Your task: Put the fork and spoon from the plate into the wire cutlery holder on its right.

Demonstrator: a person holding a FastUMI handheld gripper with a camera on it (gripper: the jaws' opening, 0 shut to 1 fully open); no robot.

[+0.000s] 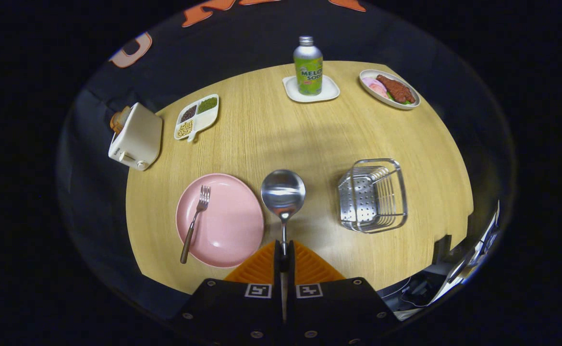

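My gripper (284, 250) is shut on the handle of a metal spoon (283, 192), whose bowl sticks out ahead of the fingers, raised above the table between plate and holder. A pink plate (228, 226) lies to the left of the fingers. On the plate rests a fork (194, 222) with a brown handle, its tines pointing away and its handle end over the near rim. The wire cutlery holder (374, 196) stands to the right of the spoon on the wooden table (310, 139), with nothing showing inside it.
At the table's far side stand a green soda bottle (308, 67) on a white coaster, and a dish of food (389, 88) to its right. A divided dish of beans (197, 117) and a white toaster (136, 137) sit at the far left.
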